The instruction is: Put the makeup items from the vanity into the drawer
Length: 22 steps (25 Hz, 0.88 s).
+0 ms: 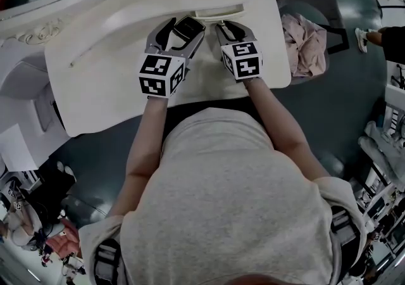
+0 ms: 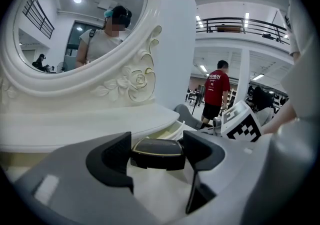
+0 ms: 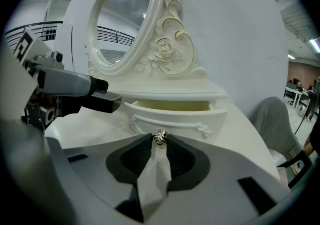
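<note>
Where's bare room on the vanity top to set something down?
Free: vanity top left of the left gripper, in front of the mirror frame; strip right of the right gripper. Crowded: before the open drawer, where both grippers meet.

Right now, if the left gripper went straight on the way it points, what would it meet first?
Probably the open drawer, just beyond the black compact held by the left gripper; depth is unclear.
</note>
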Motion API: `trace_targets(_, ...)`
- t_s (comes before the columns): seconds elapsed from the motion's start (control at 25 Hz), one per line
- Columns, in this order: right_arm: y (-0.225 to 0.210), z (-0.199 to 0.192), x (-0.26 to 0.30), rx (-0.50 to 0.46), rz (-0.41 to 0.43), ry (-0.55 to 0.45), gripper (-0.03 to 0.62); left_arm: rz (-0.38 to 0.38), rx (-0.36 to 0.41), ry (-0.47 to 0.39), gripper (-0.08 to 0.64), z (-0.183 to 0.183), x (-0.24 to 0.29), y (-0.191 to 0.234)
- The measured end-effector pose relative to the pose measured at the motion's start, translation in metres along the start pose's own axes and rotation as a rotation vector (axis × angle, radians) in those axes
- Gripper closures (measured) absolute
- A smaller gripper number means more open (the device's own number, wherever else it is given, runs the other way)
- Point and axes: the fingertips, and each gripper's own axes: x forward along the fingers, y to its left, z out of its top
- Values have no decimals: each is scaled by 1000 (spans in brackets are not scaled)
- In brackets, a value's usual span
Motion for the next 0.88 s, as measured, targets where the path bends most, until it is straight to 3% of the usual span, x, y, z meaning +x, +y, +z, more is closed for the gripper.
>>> trace_targets(0.4,2,-6,-8,3,8,4,491,-49,-18,36,230,9,26,-16)
trace_targets(0.88,2,-7,-9,8,12,1,491,-69,-127,44,230,11,45,-29)
